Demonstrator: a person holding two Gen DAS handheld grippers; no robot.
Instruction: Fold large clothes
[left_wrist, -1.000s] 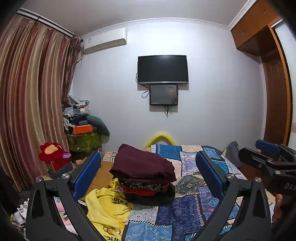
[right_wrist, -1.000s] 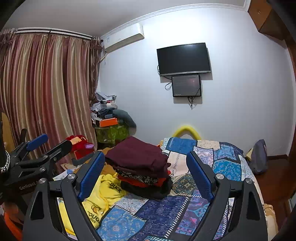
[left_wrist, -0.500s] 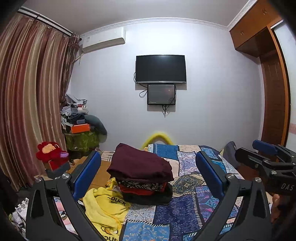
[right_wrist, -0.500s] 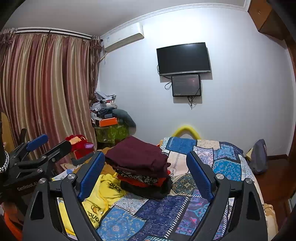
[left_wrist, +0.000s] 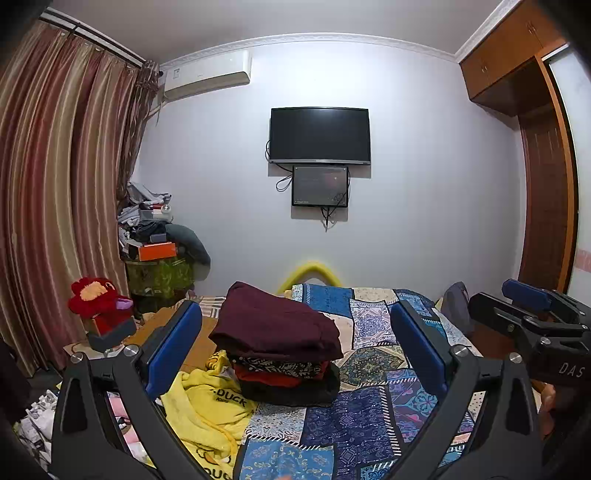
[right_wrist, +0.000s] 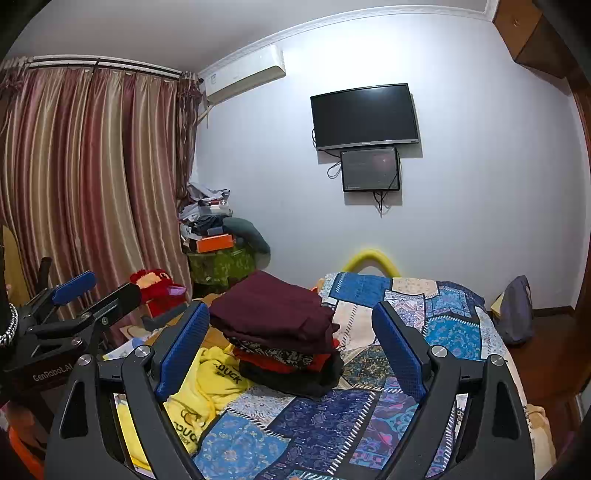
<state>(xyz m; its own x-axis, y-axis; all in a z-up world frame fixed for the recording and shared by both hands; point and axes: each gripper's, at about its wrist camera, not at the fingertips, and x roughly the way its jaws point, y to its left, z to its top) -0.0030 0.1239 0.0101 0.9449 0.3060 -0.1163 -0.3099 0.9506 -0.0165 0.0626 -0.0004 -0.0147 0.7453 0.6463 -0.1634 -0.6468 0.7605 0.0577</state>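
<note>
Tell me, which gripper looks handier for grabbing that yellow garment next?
Probably the left gripper: the yellow garment lies on its side, left of the folded pile. Both grippers are open and empty.

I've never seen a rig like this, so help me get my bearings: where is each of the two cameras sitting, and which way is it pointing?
Left wrist view: sits on the left hand-held gripper, looks along its open blue fingers over the bed at the folded clothes stack and the TV; the right hand-held gripper pokes in at right.
Right wrist view: sits on the right hand-held gripper, faces the same way; the left hand-held gripper shows at left.
Both share the stack, the yellow garment, bed and TV.
</note>
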